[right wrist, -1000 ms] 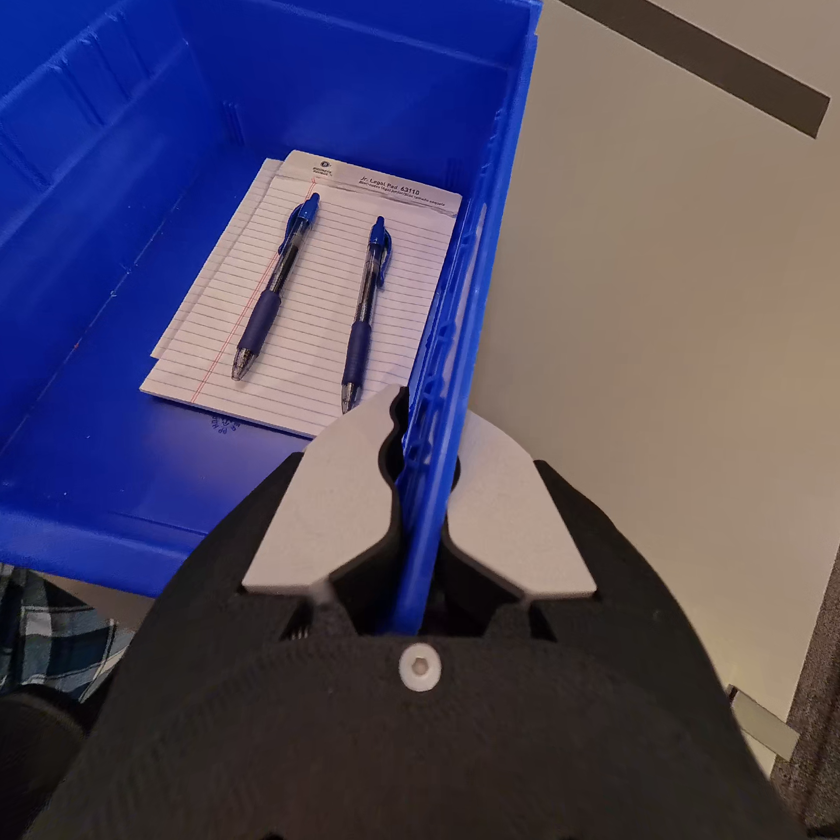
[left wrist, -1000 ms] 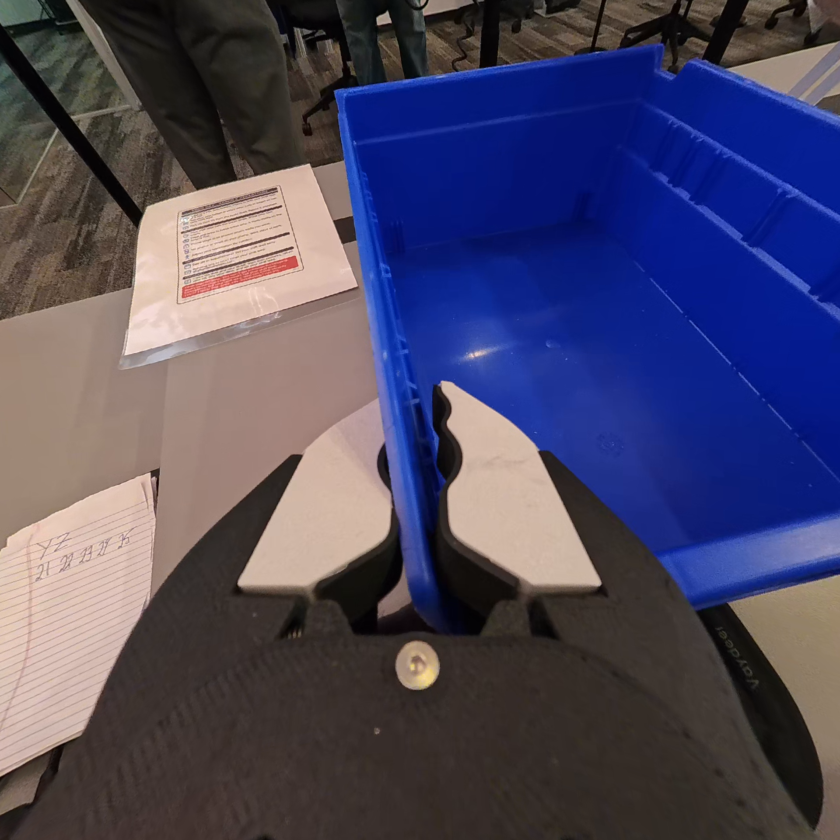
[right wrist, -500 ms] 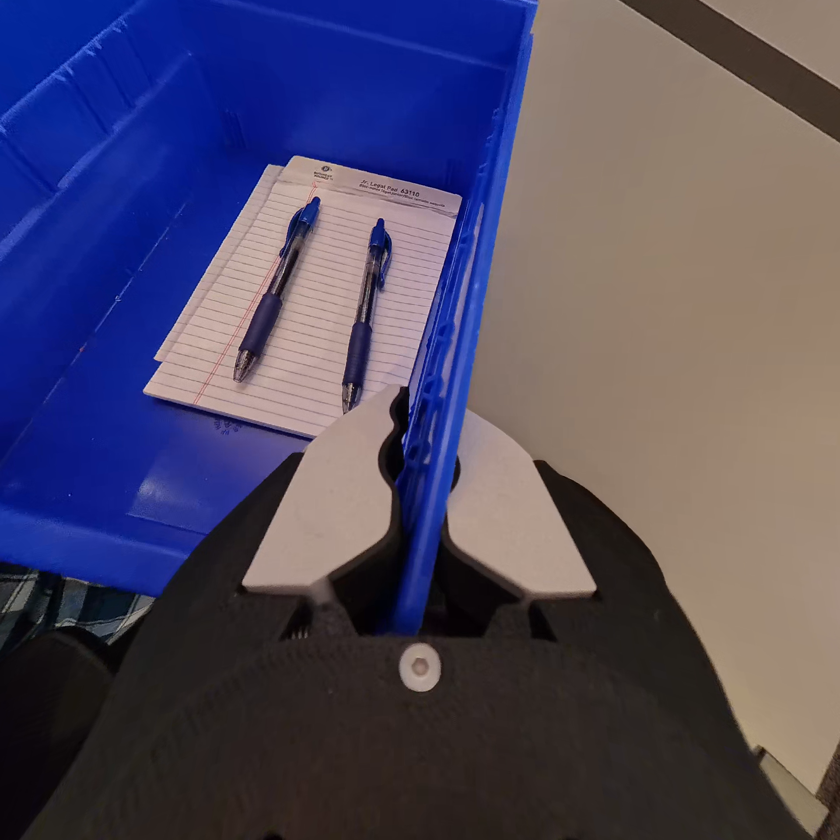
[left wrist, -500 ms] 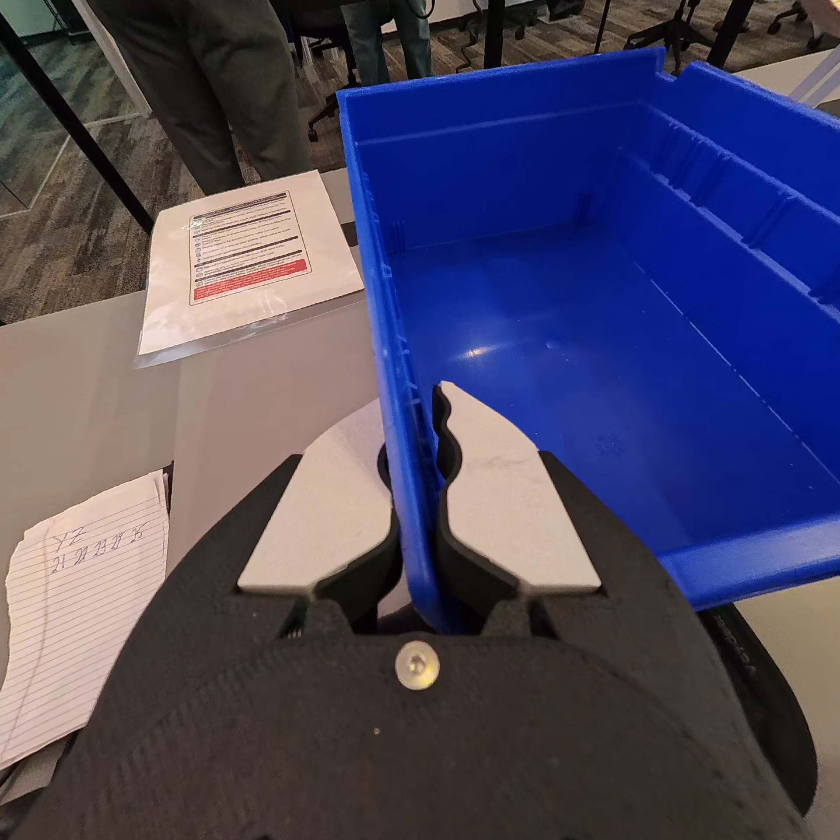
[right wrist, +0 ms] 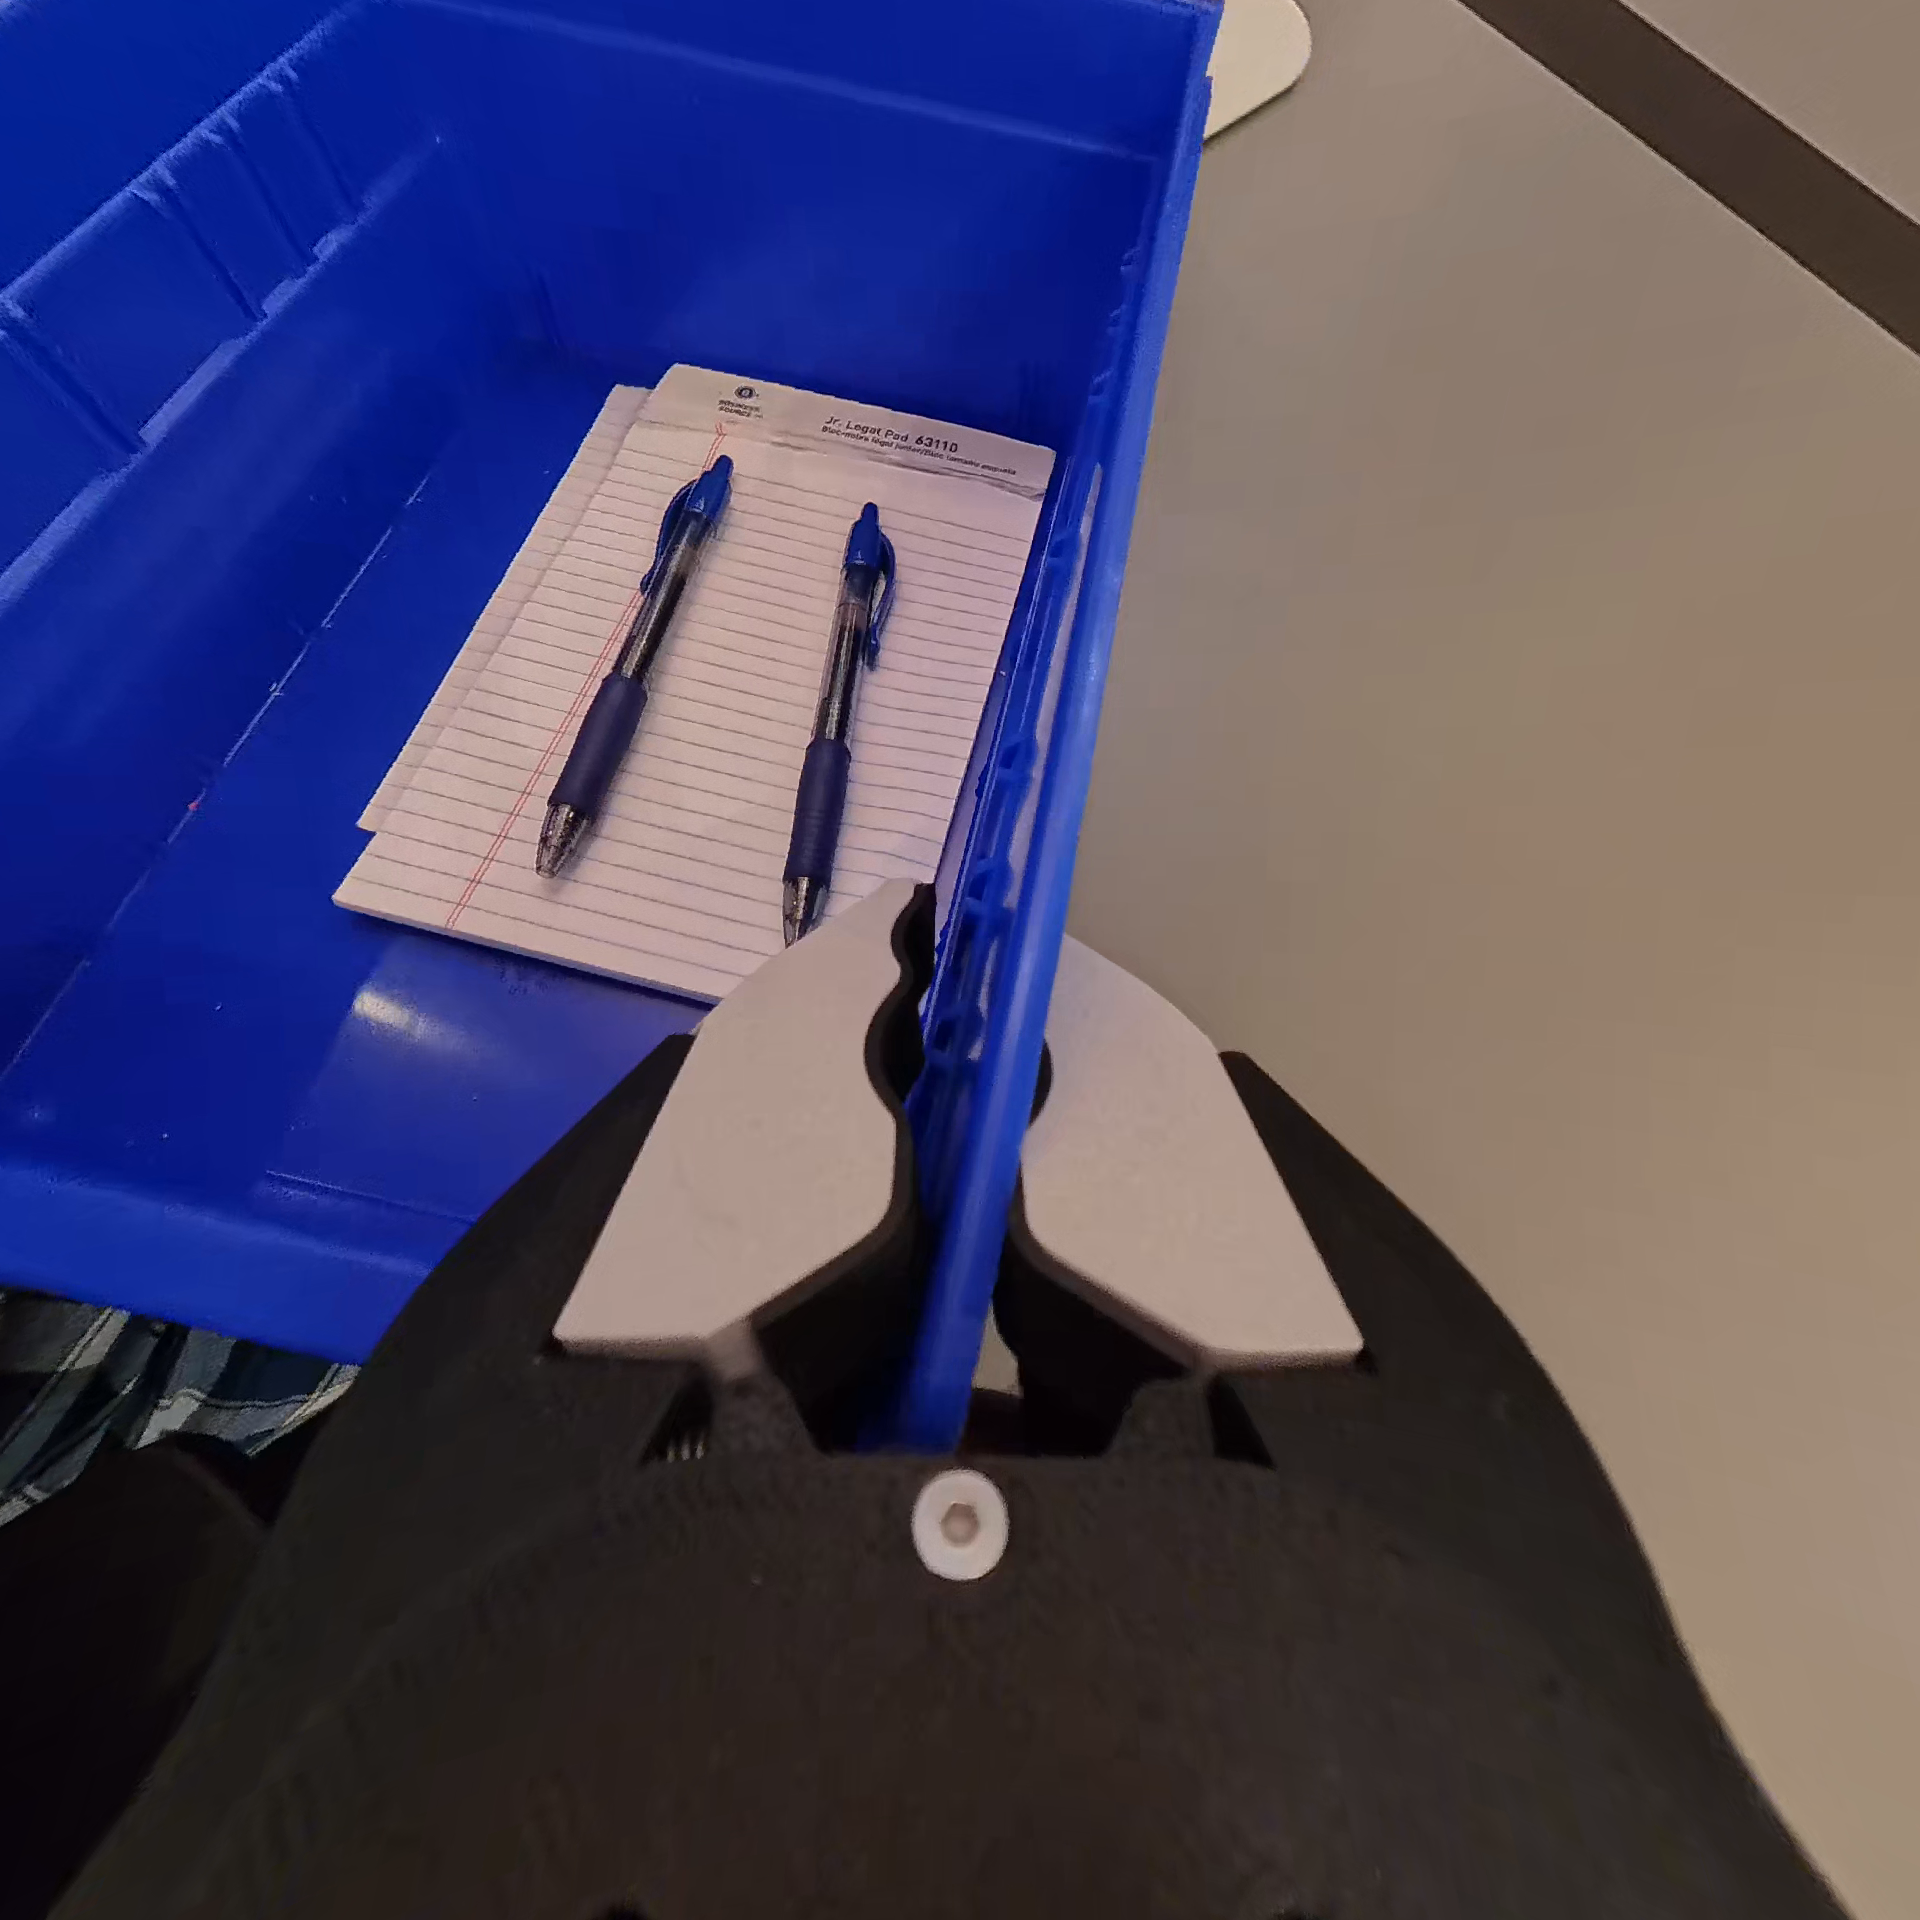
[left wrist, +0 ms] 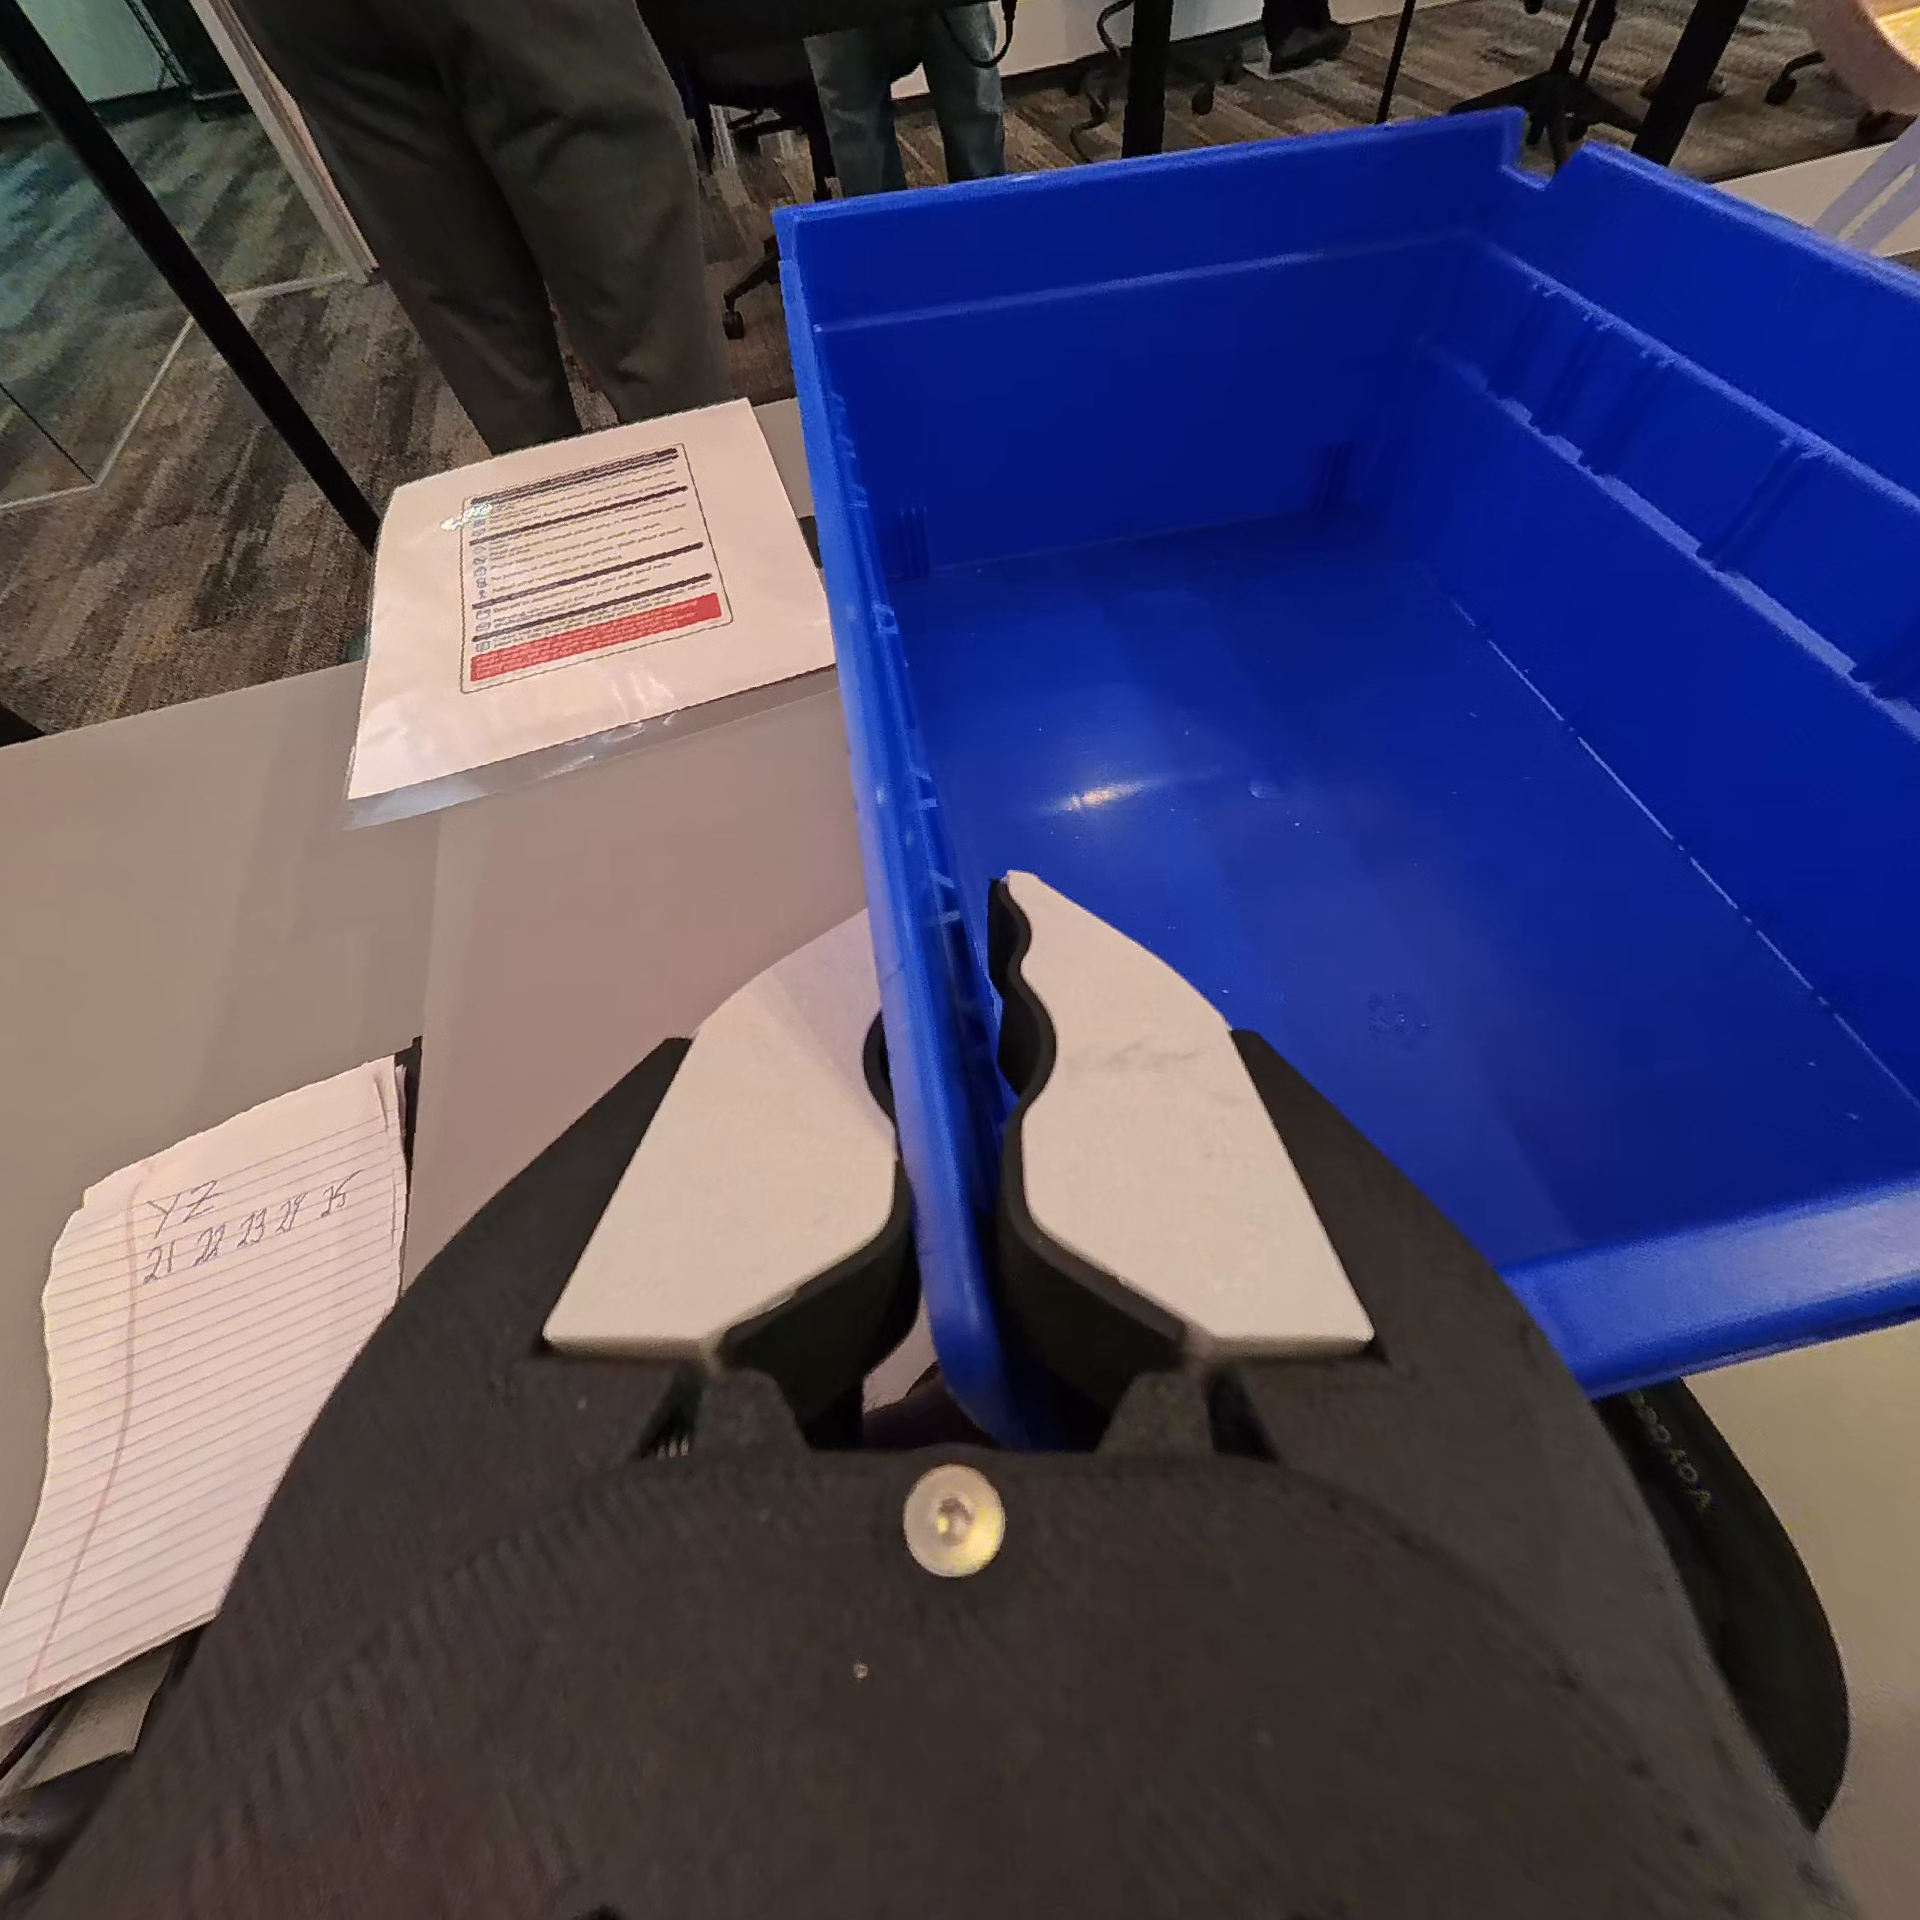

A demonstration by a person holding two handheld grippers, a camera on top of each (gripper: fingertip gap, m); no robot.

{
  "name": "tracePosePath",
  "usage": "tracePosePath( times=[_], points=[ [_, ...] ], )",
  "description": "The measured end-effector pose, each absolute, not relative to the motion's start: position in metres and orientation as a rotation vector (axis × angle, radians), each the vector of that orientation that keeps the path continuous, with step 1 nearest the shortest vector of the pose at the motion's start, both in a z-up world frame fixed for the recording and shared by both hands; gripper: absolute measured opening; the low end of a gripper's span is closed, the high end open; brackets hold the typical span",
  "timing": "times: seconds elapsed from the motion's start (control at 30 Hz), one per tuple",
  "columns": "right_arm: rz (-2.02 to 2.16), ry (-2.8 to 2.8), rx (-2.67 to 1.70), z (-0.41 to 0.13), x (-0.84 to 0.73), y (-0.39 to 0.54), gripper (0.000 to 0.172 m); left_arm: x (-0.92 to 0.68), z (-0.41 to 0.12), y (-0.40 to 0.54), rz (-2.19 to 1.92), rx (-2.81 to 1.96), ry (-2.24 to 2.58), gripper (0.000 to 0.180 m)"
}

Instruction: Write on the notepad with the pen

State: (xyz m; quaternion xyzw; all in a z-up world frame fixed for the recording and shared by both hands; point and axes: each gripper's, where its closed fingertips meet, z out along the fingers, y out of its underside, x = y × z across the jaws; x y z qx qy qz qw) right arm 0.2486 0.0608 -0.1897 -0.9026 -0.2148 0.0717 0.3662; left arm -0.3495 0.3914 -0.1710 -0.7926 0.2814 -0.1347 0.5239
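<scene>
Both grippers are clamped on opposite side walls of the blue bin [right wrist: 312,1174]: left gripper [left wrist: 940,1049] and right gripper [right wrist: 977,1039], pads pressing the plastic. Inside, against the right wall, lies the notepad [right wrist: 727,790] with two pens [right wrist: 634,665] [right wrist: 836,707] loose on it. Risk: tilting the bin would probably roll the pens off. The pad's header strip is printed; beyond the left wall, a handwritten sheet [left wrist: 208,1382] and a laminated notice [left wrist: 592,613] lie on the table [left wrist: 208,883].

An office: patterned carpet [left wrist: 156,343] covers the floor at ten o'clock, wheeled office chairs [left wrist: 774,135] stand at twelve o'clock, people's legs [left wrist: 499,208] nearby, and a laminated printed sheet [left wrist: 582,613] lies on a plain grey desk [left wrist: 208,883].
</scene>
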Motion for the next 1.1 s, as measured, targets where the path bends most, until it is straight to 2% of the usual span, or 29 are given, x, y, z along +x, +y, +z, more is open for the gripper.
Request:
tracePosePath(
  times=[1.1],
  points=[
    [0.358, -0.838, -2.172, -0.203, 0.146, 0.134, 0.01, -0.376, -0.153, 0.391, -0.298, -1.861, 0.606, 0.01]
  ],
)
